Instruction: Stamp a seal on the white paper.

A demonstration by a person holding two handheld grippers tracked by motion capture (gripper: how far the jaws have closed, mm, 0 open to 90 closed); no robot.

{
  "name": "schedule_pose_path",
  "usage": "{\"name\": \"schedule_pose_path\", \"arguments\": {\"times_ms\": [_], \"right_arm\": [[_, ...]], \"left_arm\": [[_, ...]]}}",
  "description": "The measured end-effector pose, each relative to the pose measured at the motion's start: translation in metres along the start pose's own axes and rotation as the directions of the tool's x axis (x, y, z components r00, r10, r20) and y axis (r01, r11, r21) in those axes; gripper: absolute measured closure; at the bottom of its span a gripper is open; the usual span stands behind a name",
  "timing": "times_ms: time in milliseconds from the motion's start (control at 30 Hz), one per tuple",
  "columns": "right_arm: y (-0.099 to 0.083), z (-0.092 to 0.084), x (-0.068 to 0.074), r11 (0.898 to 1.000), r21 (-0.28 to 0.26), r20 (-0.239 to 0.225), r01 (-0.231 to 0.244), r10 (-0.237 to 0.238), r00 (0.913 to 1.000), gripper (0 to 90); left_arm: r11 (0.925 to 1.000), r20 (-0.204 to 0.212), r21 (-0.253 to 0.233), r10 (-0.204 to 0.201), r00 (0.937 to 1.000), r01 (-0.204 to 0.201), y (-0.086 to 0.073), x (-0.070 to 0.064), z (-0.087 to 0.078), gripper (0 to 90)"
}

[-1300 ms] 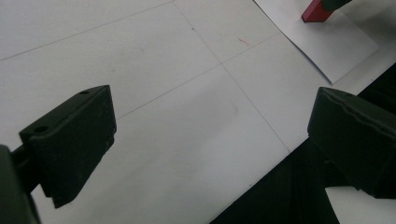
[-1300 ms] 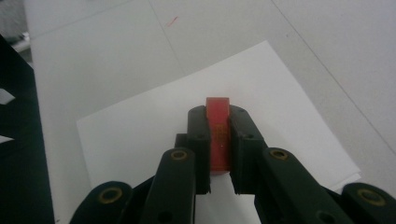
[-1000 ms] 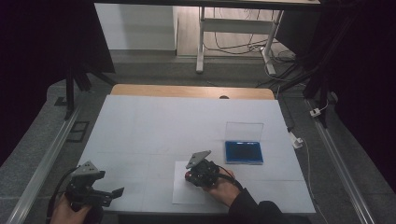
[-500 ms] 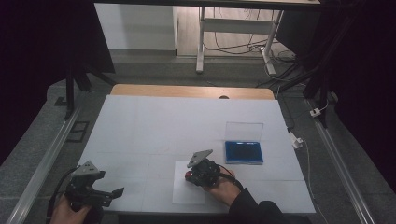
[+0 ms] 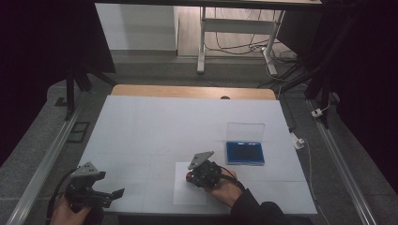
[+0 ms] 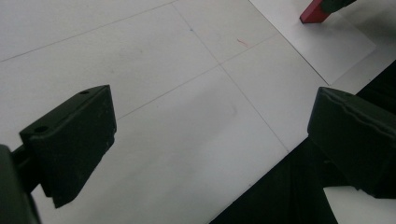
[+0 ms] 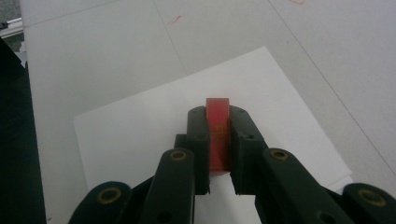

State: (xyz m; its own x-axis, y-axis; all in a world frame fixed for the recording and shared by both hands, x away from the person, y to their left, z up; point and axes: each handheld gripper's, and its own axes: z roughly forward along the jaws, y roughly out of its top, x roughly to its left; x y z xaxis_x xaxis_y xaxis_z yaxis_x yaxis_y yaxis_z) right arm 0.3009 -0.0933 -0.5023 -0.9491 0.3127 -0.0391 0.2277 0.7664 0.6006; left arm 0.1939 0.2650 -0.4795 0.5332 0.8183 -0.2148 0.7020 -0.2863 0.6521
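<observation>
Stamp: a small red block (image 7: 218, 133), long and thin, is pinched between the jaws of the right gripper (image 7: 218, 140). It stands over the white sheet of paper (image 7: 140, 135).
Where the stamp is: right above the paper, near the middle of it. In the left gripper view its red tip (image 6: 315, 12) sits just on or just over the paper (image 6: 336, 46); I cannot tell if it touches.
Paper: one white sheet (image 5: 187, 187) lies flat on the table (image 5: 155, 131), near the person's edge.
Right gripper: in the high view it (image 5: 199, 174) is over the paper, with the person's hand (image 5: 225, 187) behind it. Its jaws are pressed on both sides of the red block.
Left gripper: it (image 5: 101, 194) is well to the left of the paper, by the table's near edge. Its jaws are spread wide, with nothing between them.
Blue box: a flat blue tray (image 5: 244, 152) with a clear lid standing up behind it (image 5: 245, 130) lies to the right of the paper and a bit farther away. It may be an ink pad.
How the stamp will handle: it looks hard, stiff and light. Its flat sides look smooth, so it could slip or tip if the pinch is weak.
Where to hold it: on the two long flat sides, near the middle, as the jaws do now. That should keep it straight for a push down on the paper.
What could go wrong: the paper is thin and loose, so it may slide or lift with the stamp.
</observation>
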Motion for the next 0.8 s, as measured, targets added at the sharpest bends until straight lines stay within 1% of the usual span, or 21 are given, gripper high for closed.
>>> {"name": "schedule_pose_path", "arguments": {"times_ms": [67,233,267,333,367,400,433,467,500,600,700,800], "right_arm": [[0.000,0.000,-0.001,1.000,0.001,-0.007,0.001,-0.001,1.0000,79.9],[0.001,-0.001,0.000,1.000,0.011,0.002,0.009,-0.009,1.0000,79.8],[0.000,-0.001,0.000,1.000,0.000,-0.007,0.004,-0.004,1.0000,79.8],[0.001,-0.003,0.000,1.000,-0.002,-0.015,0.002,-0.002,0.9999,79.7],[0.001,-0.003,0.000,1.000,-0.003,-0.006,0.007,-0.007,1.0000,79.7],[0.001,-0.004,0.000,1.000,-0.017,-0.012,0.002,-0.002,0.9999,79.7],[0.002,-0.005,0.000,1.000,-0.015,-0.013,-0.001,0.001,0.9999,79.7],[0.002,-0.006,0.000,1.000,-0.024,-0.013,0.003,-0.003,0.9999,79.7],[0.002,-0.007,0.000,1.000,-0.022,-0.009,0.006,-0.006,0.9999,79.7],[0.003,-0.009,0.000,0.999,-0.035,-0.017,-0.004,0.003,0.9998,79.7],[0.003,-0.011,-0.001,0.999,-0.040,-0.019,0.000,-0.001,0.9998,79.7],[0.003,-0.014,-0.003,0.999,-0.045,-0.020,-0.015,0.014,0.9997,79.8]], "left_arm": [[1.0000,-0.001,0.001,0.000,1.0000,0.000,0.000,0.000,0.000,2.0],[1.0000,0.000,0.000,-0.001,1.0000,0.001,0.000,0.000,0.000,2.0],[1.0000,0.000,0.000,-0.001,1.0000,0.001,0.000,0.000,0.000,2.0],[1.0000,0.001,0.000,-0.002,1.0000,0.002,0.000,0.000,0.000,2.0],[1.0000,0.001,-0.001,-0.002,1.0000,0.002,0.000,0.000,0.000,2.0],[1.0000,0.001,0.000,-0.002,1.0000,0.002,0.000,0.000,0.000,1.9],[1.0000,0.001,-0.001,-0.002,1.0000,0.002,0.000,0.000,0.000,2.0],[1.0000,0.002,-0.001,-0.002,1.0000,0.002,0.000,0.000,0.000,2.0],[1.0000,0.003,-0.001,-0.003,1.0000,0.003,0.000,0.000,0.000,2.0],[1.0000,0.004,-0.002,-0.003,1.0000,0.003,0.000,0.000,0.000,2.0],[1.0000,0.004,-0.002,-0.005,1.0000,0.005,0.000,0.001,0.000,2.0],[1.0000,0.006,-0.004,-0.006,1.0000,0.006,0.000,0.001,0.000,2.0]]}}
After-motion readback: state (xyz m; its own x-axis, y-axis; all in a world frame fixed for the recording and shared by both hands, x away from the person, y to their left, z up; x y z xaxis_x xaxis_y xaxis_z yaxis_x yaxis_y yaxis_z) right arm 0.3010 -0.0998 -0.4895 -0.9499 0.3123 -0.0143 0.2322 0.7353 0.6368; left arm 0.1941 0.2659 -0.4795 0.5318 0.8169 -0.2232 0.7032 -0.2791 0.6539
